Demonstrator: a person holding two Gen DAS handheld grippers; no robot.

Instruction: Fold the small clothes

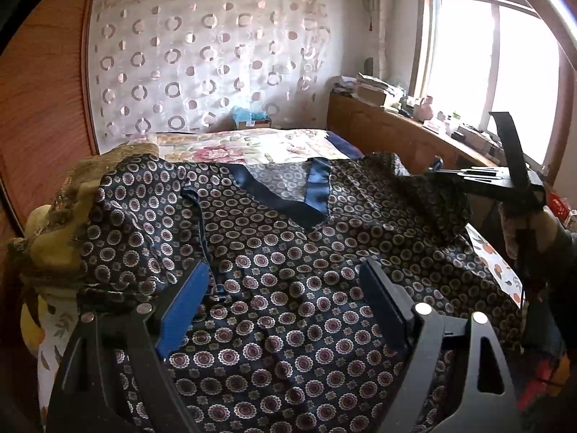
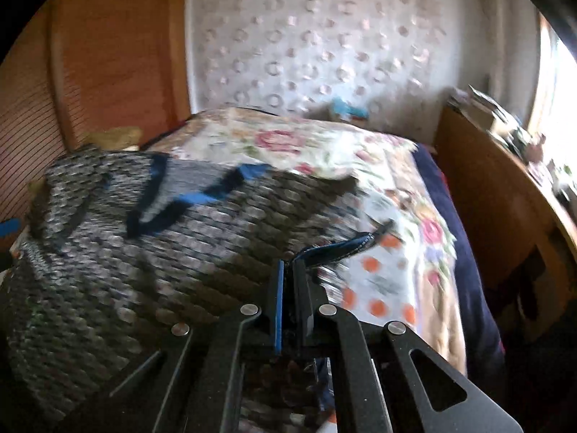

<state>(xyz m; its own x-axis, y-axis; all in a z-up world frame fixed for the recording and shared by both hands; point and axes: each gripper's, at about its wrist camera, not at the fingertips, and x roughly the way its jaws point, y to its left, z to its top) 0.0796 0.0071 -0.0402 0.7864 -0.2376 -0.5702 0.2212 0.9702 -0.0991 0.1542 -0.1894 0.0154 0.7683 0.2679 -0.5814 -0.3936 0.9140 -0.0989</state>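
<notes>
A dark navy garment (image 1: 288, 252) with small round motifs and a blue satin V-neck (image 1: 288, 187) lies spread over the bed. My left gripper (image 1: 285, 270) hovers just above its middle, jaws wide open with nothing between the blue pads (image 1: 184, 306). At the right, a hand holds my right gripper (image 1: 438, 171), which has the garment's right side lifted. In the blurred right wrist view my right gripper (image 2: 288, 270) is shut, pinching the garment's blue-trimmed edge (image 2: 335, 250), with the rest of the garment (image 2: 144, 252) stretching away to the left.
A floral bedspread (image 1: 252, 144) covers the bed beyond the garment. An olive-yellow cloth pile (image 1: 61, 223) sits at the left, beside a wooden wardrobe (image 1: 43, 90). A cluttered wooden ledge (image 1: 396, 126) runs under the window on the right. A circle-patterned curtain (image 1: 202, 57) hangs behind.
</notes>
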